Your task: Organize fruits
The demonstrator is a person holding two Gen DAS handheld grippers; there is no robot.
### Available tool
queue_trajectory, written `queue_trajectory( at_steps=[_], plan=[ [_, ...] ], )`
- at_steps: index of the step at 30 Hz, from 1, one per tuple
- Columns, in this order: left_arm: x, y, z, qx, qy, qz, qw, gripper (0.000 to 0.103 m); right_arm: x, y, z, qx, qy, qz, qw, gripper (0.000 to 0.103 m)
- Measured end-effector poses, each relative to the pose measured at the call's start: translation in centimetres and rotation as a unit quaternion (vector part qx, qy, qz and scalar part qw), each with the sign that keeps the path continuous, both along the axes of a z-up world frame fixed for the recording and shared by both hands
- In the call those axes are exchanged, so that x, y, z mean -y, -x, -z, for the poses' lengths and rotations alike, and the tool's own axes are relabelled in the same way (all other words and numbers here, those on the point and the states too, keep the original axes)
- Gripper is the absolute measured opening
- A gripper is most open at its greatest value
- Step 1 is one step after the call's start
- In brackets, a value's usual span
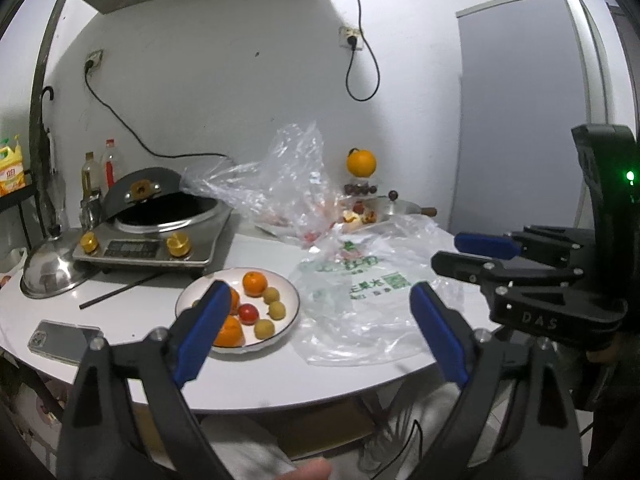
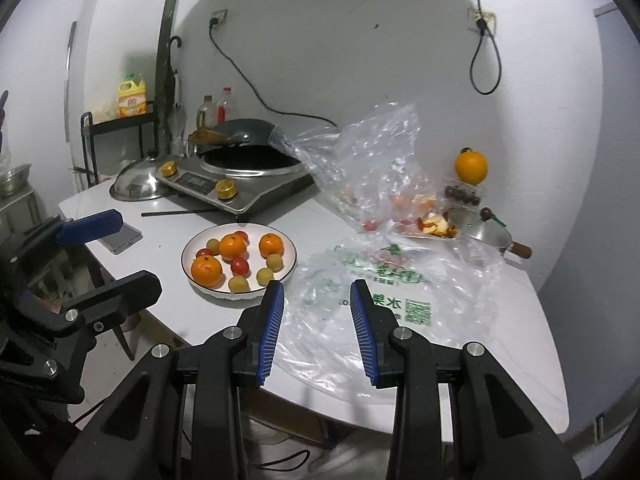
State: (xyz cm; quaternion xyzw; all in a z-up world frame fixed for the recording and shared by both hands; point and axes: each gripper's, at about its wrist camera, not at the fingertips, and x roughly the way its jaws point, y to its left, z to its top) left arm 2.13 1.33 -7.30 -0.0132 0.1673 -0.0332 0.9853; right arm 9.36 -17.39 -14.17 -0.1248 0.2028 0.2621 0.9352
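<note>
1. Left wrist view: my left gripper (image 1: 316, 332) is spread wide with nothing between its blue pads, hanging over the near edge of the table (image 1: 132, 292). The plate (image 1: 294, 312) sits just ahead, a little left of centre, with oranges, a red tomato (image 1: 249, 313) and small yellow-green fruits on it.

2. Same view: my right gripper (image 1: 472, 254) shows at the right, over the flat bag (image 1: 360, 308). From here I can't judge its gap.

3. Same view: more fruit waits at the back: a big orange (image 1: 361, 163) perched on a clear box, and red bits under the crumpled bag (image 1: 288, 176).

4. Right wrist view: my right gripper (image 2: 317, 330) has its jaws drawn fairly close but not touching, empty, the printed bag visible through the gap. The plate (image 2: 188, 258) is ahead to the left; three oranges (image 2: 206, 271) sit on it.

5. Same view: peel scraps (image 2: 434, 224) and loose tomatoes lie by the far bag; I'd leave the peel.

6. My read: both hands are empty, so the next pick is from the far pile. I'd go in with the open left, low and slow past the plastic, close on one fruit only, and keep the film out of the pads.

7. Risk: that perched orange could roll if nudged.
</note>
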Motion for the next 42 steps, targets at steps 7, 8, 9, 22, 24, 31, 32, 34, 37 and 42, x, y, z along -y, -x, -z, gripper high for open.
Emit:
queue_trajectory(
  at_steps=[7, 8, 9, 22, 24, 31, 32, 34, 37, 42],
  plan=[
    [1.6, 1.3, -1.4, 0.014, -0.009, 0.012, 0.9998, 0.093, 2.2, 2.2, -1.3, 0.024, -0.013, 0.016, 1.0, 0.038],
    [1.7, 1.5, -1.7, 0.017, -0.009, 0.014, 0.9997, 0.093, 2.5, 2.5, -1.5, 0.027, -0.015, 0.019, 0.999, 0.038],
    [1.8, 1.6, -1.9, 0.019, -0.01, 0.014, 0.9997, 0.093, 2.8, 2.8, -1.8, 0.03, -0.018, 0.021, 0.999, 0.04],
    [3.6, 2.9, -6.2, 0.065, -0.026, 0.021, 0.9973, 0.093, 4.9, 5.4, -5.3, 0.075, -0.045, 0.042, 0.995, 0.051],
    [3.9, 3.1, -6.8, 0.073, -0.031, 0.021, 0.9966, 0.093, 5.2, 5.7, -5.9, 0.079, -0.052, 0.044, 0.995, 0.057],
    [3.8, 3.3, -9.6, 0.1, -0.029, 0.015, 0.9944, 0.094, 5.2, 6.0, -7.8, 0.094, -0.063, 0.049, 0.992, 0.064],
    [3.7, 3.3, -10.1, 0.106, -0.028, 0.015, 0.9939, 0.098, 5.2, 6.1, -8.1, 0.097, -0.065, 0.049, 0.992, 0.064],
    [3.5, 3.4, -10.8, 0.114, -0.028, 0.015, 0.9929, 0.102, 5.2, 6.0, -8.8, 0.102, -0.07, 0.052, 0.991, 0.065],
    [3.3, 3.7, -12.1, 0.134, -0.038, 0.006, 0.9902, 0.102, 5.4, 5.9, -9.9, 0.107, -0.083, 0.057, 0.989, 0.068],
    [2.7, 3.7, -13.8, 0.147, -0.032, -0.008, 0.9886, 0.102, 5.7, 5.6, -11.7, 0.119, -0.096, 0.066, 0.986, 0.07]
  ],
)
